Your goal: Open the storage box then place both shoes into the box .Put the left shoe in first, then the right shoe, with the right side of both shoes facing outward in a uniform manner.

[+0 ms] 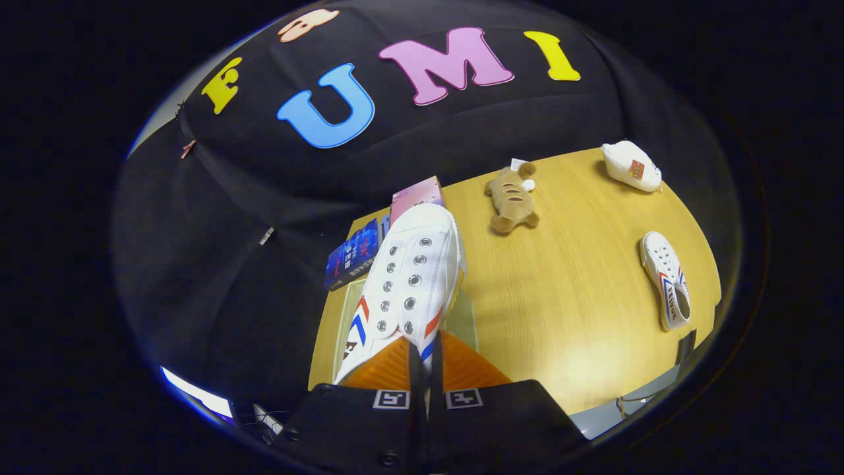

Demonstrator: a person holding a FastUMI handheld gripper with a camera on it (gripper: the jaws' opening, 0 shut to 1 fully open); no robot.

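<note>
I have the gripper [425, 369] clamped narrow on the side wall of a white shoe [409, 277], which hangs lifted above the wooden table [567, 316], toe pointing away. The second shoe [667, 280] lies well off to the right, beyond a plush toy [511, 198]. A see-through box [465, 320] sits under the held shoe.
</note>
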